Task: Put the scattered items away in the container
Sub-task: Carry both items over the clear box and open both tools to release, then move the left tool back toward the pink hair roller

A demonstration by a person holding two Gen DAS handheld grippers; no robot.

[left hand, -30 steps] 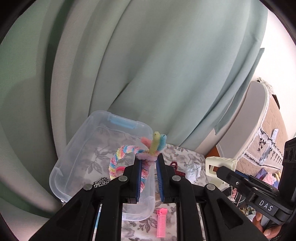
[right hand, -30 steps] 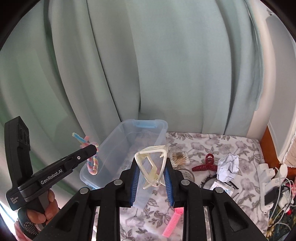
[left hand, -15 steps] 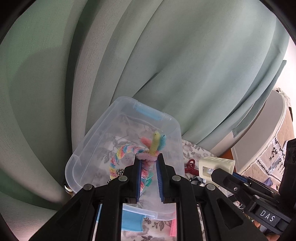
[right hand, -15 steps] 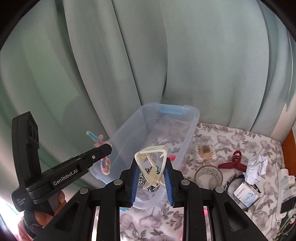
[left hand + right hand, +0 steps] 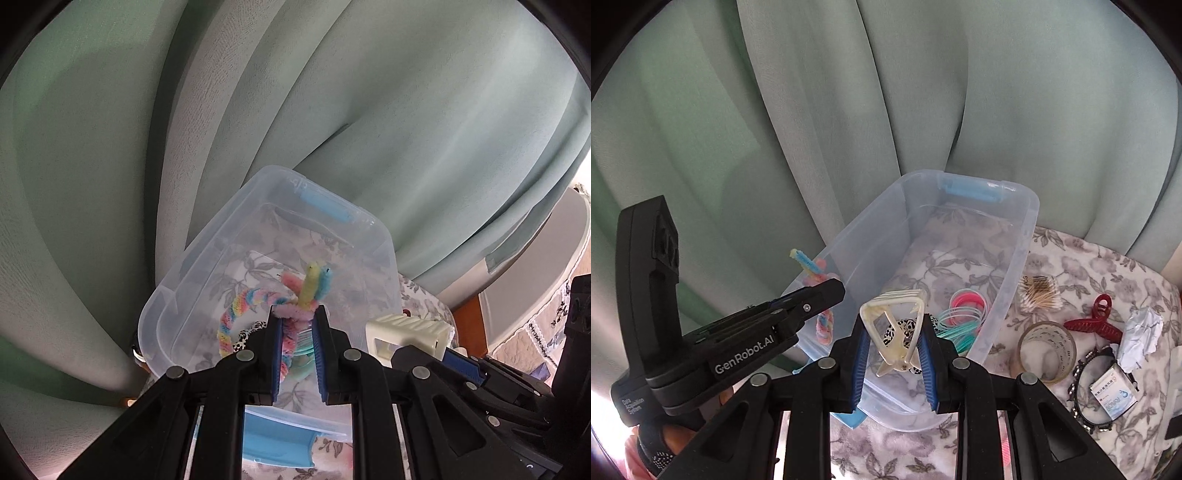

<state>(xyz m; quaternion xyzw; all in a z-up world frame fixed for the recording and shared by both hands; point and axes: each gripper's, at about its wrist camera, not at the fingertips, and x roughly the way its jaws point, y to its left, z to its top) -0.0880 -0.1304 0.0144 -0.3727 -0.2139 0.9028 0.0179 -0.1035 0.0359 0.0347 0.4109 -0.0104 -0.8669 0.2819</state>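
Note:
A clear plastic container (image 5: 1028, 206) with blue latches stands on the floral cloth against the curtain. My left gripper (image 5: 297, 314) is shut on a pastel rainbow pipe-cleaner twist (image 5: 310, 284), held above the container's (image 5: 207, 251) near left rim. The right wrist view shows that gripper (image 5: 827, 291) and the twist (image 5: 809, 264) by the left wall. My right gripper (image 5: 892, 325) is shut on a cream claw hair clip (image 5: 886, 317) over the container's near end. The clip (image 5: 406, 328) also shows at the right of the left wrist view. Pink and teal hair bands (image 5: 964, 306) and a leopard-print item (image 5: 905, 328) lie inside.
To the right of the container, on the cloth, lie a cotton swab pack (image 5: 1039, 295), a tape roll (image 5: 1045, 347), a red claw clip (image 5: 1097, 321), crumpled paper (image 5: 1141, 332), a small box (image 5: 1113, 391) and a beaded band (image 5: 1082, 373). A green curtain (image 5: 812, 110) hangs close behind.
Both grippers have come down and closer to the container, which now fills more of each view. Each keeps its hold on its item.

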